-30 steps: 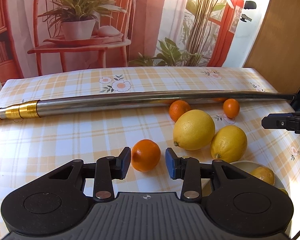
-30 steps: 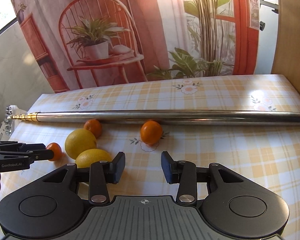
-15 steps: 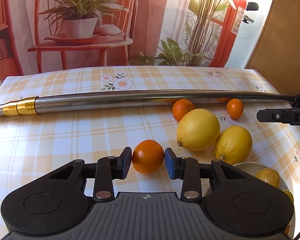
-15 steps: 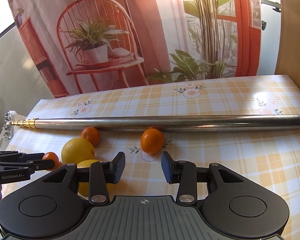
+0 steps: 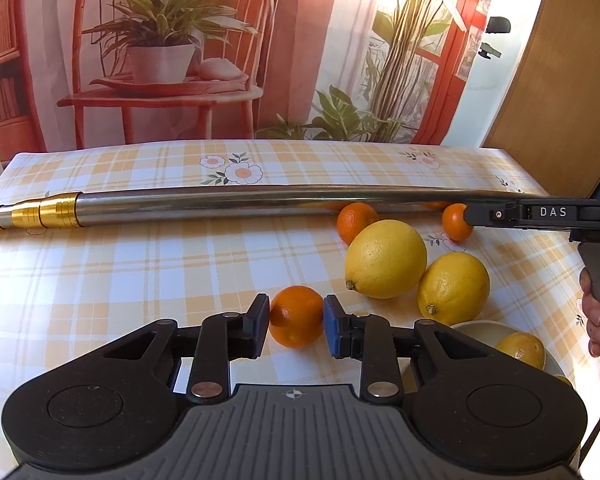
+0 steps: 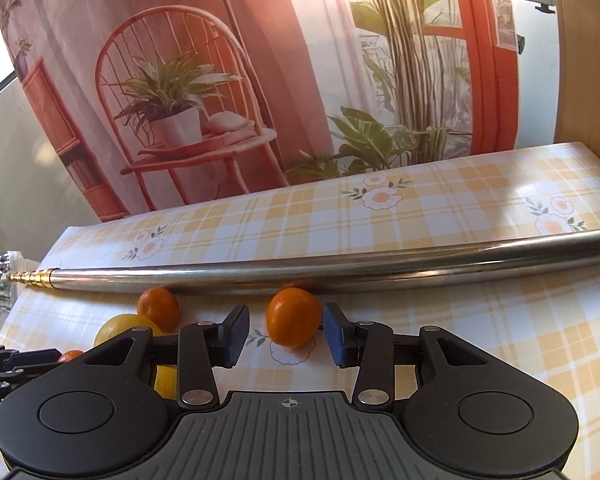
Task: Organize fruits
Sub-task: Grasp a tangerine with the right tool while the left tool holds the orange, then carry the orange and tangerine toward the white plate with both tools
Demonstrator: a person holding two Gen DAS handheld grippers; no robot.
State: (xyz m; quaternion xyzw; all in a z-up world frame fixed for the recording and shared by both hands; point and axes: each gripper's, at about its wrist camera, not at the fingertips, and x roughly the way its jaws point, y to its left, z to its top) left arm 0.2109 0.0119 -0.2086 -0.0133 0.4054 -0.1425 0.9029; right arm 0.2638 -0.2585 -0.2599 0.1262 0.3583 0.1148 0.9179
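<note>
My left gripper (image 5: 296, 318) is shut on an orange (image 5: 296, 316) that rests on the checked tablecloth. Two large lemons (image 5: 386, 258) (image 5: 454, 288) lie just right of it, with another orange (image 5: 356, 222) behind them near the pole. My right gripper (image 6: 286, 330) is open around a further orange (image 6: 294, 316); the right pad is almost against it and the left pad stands clear. From the left wrist view, the right gripper (image 5: 468, 216) shows side-on at that orange (image 5: 454, 224). A white bowl (image 5: 480, 326) holds a lemon (image 5: 520, 350).
A long steel pole (image 5: 260, 200) with a gold tip lies across the table behind the fruit, close to the right gripper's orange (image 6: 294, 316). A person's hand (image 5: 596, 308) holds the right gripper's handle. A printed backdrop stands behind the table and a wooden panel at the right.
The left fingers have drawn in onto the orange. The right gripper has moved forward and lower, so the orange by the pole now sits between its fingers.
</note>
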